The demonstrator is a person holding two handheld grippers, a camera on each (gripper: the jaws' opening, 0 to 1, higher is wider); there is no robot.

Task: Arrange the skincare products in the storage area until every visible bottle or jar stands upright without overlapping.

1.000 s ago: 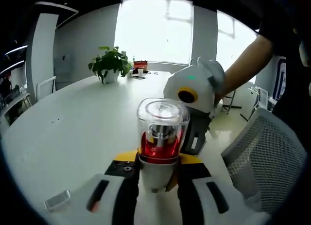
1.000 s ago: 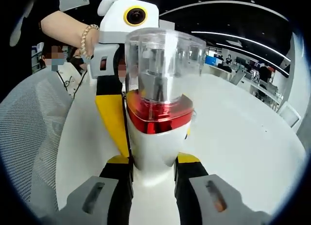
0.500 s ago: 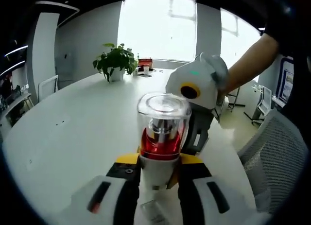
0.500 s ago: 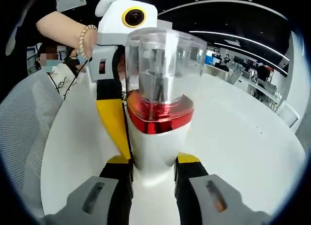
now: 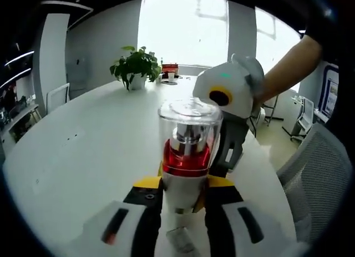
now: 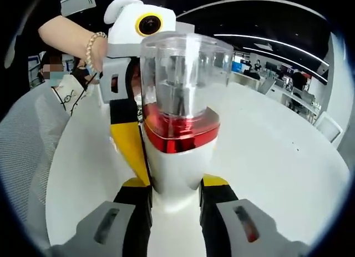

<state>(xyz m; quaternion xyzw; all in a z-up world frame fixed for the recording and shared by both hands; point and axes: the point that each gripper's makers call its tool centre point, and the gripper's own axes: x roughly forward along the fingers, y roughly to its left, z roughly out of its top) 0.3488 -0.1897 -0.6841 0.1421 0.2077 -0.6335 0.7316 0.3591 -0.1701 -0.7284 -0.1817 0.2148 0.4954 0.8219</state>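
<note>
The skincare bottle [image 5: 186, 157], white-bodied with a red collar and clear cap, stood upright above the white worktop [image 5: 83, 151], pinched at its base by both the left hand-held gripper [image 5: 183, 198] and the right hand-held gripper [image 6: 175, 193]. It seemed mid-placement; setting it down and releasing should follow. No label was legible.

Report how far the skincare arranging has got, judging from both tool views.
Done: nothing looks placed yet; the white table shows no stored bottles.
In hand: one pump bottle with a clear cap, red collar and white body, upright, clamped by both the left tool and the right tool.
Left: set it down standing; other products and the storage area are out of sight.
</note>
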